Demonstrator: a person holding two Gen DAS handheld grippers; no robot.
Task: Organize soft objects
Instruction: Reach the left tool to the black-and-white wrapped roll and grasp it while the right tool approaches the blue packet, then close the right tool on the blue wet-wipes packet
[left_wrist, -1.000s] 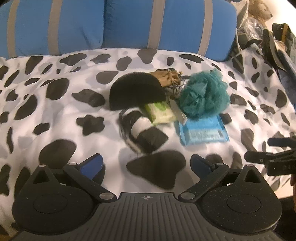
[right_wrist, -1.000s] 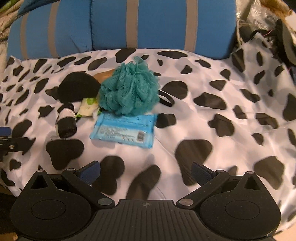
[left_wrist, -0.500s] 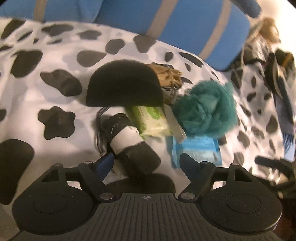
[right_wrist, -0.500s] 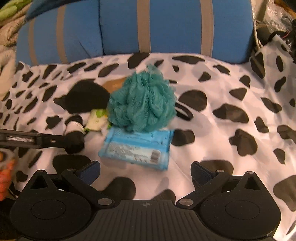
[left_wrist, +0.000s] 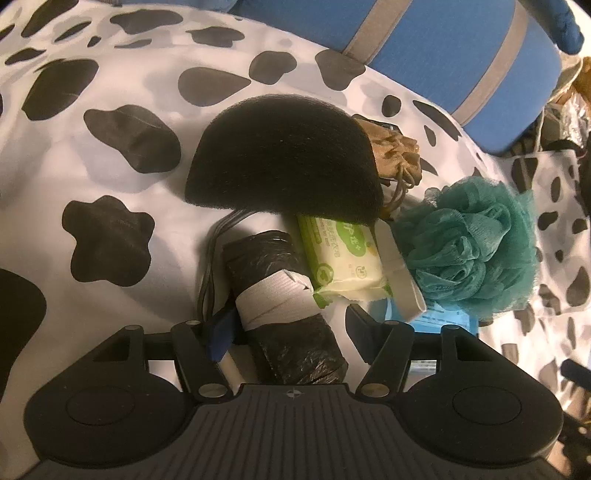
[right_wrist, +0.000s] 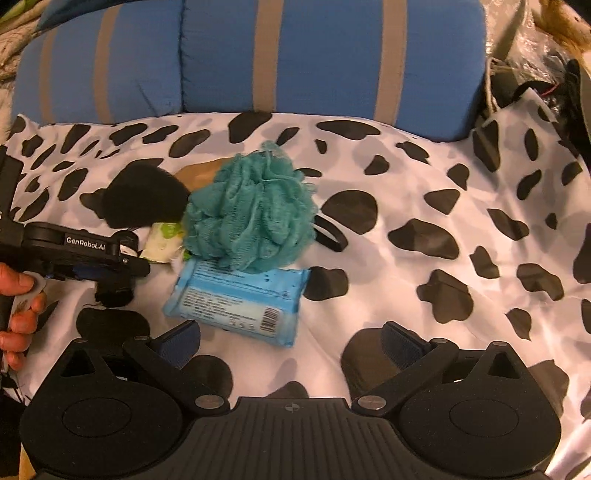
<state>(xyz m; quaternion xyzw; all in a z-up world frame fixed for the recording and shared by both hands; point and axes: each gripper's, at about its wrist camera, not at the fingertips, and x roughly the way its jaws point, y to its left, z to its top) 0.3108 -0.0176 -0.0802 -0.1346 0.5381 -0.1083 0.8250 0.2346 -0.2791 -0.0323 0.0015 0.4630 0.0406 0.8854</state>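
A cluster of soft things lies on the cow-print sheet (left_wrist: 110, 177). A black plastic roll with a white band (left_wrist: 284, 306) lies between the open fingers of my left gripper (left_wrist: 288, 328). Behind it are a black half-round sponge (left_wrist: 284, 162), a green wipes pack (left_wrist: 340, 258), a brown pouch (left_wrist: 395, 151) and a teal bath pouf (left_wrist: 476, 243). In the right wrist view the pouf (right_wrist: 251, 218) rests on a blue wipes pack (right_wrist: 240, 299). My right gripper (right_wrist: 291, 343) is open and empty, just in front of the blue pack. The left gripper (right_wrist: 110, 258) shows at the left there.
Blue cushions with grey stripes (right_wrist: 258, 62) stand behind the sheet. A black hair band (right_wrist: 328, 236) lies right of the pouf. Clutter of bags and cables (right_wrist: 535, 74) sits at the far right. Thin dark cords (left_wrist: 210, 266) lie left of the roll.
My left gripper has moved forward over the black roll, which now sits between its fingers. My right gripper has edged closer to the blue wipes pack.
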